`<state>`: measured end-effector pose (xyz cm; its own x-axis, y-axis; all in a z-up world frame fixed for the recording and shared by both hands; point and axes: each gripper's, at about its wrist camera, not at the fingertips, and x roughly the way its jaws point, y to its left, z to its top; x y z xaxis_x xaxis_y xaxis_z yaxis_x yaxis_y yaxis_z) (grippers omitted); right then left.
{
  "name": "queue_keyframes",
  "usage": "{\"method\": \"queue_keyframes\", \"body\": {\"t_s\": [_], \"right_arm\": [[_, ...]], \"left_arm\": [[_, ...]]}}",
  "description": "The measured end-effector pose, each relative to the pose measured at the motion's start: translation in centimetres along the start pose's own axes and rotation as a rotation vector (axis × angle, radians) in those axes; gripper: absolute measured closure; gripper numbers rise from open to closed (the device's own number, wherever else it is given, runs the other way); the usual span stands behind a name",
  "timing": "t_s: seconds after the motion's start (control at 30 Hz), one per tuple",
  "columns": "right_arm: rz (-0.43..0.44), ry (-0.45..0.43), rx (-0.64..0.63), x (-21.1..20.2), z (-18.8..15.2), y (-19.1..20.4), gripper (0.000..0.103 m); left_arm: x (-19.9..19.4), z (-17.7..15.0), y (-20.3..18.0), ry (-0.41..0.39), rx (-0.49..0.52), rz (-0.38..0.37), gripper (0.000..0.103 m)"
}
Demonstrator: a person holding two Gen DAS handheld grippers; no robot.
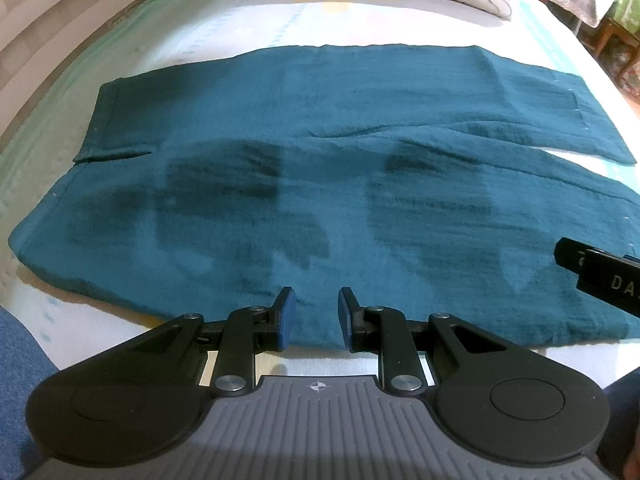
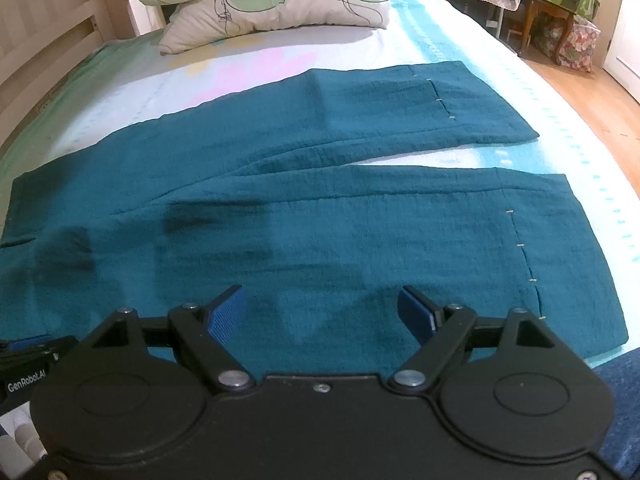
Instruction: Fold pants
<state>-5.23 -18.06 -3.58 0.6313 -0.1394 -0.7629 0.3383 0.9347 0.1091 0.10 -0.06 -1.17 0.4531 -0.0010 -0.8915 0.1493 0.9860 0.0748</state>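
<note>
Both claws hover empty over the teal pants (image 2: pixel 320 216) spread flat on the bed (image 2: pixel 520 80).
Right gripper (image 2: pixel 322 312) gapes wide; left gripper (image 1: pixel 314 316) is narrowed, nothing between its pads. Filling mid-frame, legs splayed rightward, the cloth looks light, limp and crinkled, so I'd pinch the near leg's edge and hem.

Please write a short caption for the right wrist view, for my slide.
Open hand-held gripper above teal pants spread flat on a bed, pillows behind.
</note>
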Motion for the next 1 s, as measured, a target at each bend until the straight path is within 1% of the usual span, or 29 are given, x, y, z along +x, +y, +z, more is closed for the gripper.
{"method": "queue_keyframes", "body": {"t_s": [1.0], "right_arm": [[-0.006,0.015,-0.008,-0.01,0.02,0.19,0.019]], "left_arm": [[0.19,0.14,-0.16,0.021,-0.002,0.0,0.08]]}}
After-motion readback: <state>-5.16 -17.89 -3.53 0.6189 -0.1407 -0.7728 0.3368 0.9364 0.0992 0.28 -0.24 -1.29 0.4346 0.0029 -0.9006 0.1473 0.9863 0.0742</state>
